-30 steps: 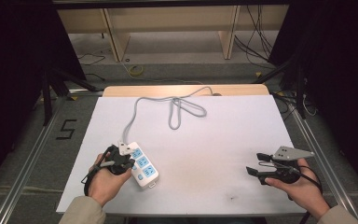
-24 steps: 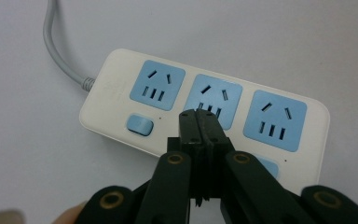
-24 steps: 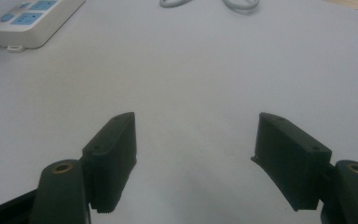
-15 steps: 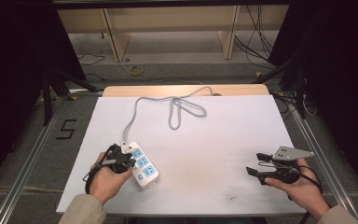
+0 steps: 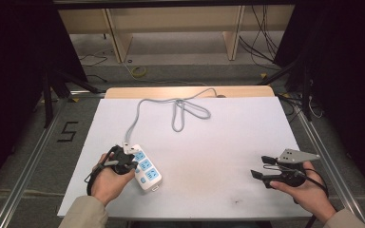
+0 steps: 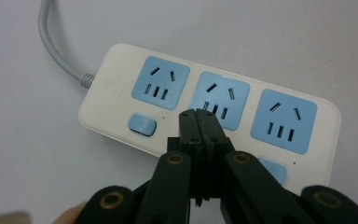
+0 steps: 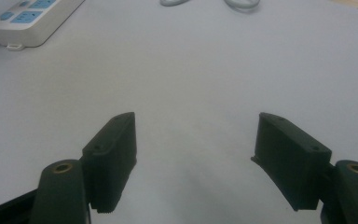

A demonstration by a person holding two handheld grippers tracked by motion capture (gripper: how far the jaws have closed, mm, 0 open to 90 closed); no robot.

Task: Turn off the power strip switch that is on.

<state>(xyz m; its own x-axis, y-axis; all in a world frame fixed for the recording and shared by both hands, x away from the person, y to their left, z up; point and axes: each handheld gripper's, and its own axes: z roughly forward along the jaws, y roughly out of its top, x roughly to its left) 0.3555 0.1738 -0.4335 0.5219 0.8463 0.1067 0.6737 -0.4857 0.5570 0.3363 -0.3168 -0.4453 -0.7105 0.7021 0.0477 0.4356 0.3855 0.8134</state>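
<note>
A white power strip (image 5: 146,169) with three blue sockets lies at the front left of the white table, its grey cable (image 5: 180,111) looping toward the far edge. My left gripper (image 5: 133,164) rests against the strip's left side. In the left gripper view its black jaws are pressed together with nothing between them, and the gripper (image 6: 198,115) has its tips over the lower edge of the middle socket of the power strip (image 6: 116,91). My right gripper (image 5: 261,166) sits low at the front right, jaws wide apart. In the right gripper view the gripper (image 7: 196,123) holds nothing.
The white table (image 5: 228,137) is bordered by metal rails. A wooden strip (image 5: 185,91) runs along its far edge, with shelving and loose cables on the floor beyond. In the right gripper view the power strip (image 7: 32,18) lies far off at the upper left.
</note>
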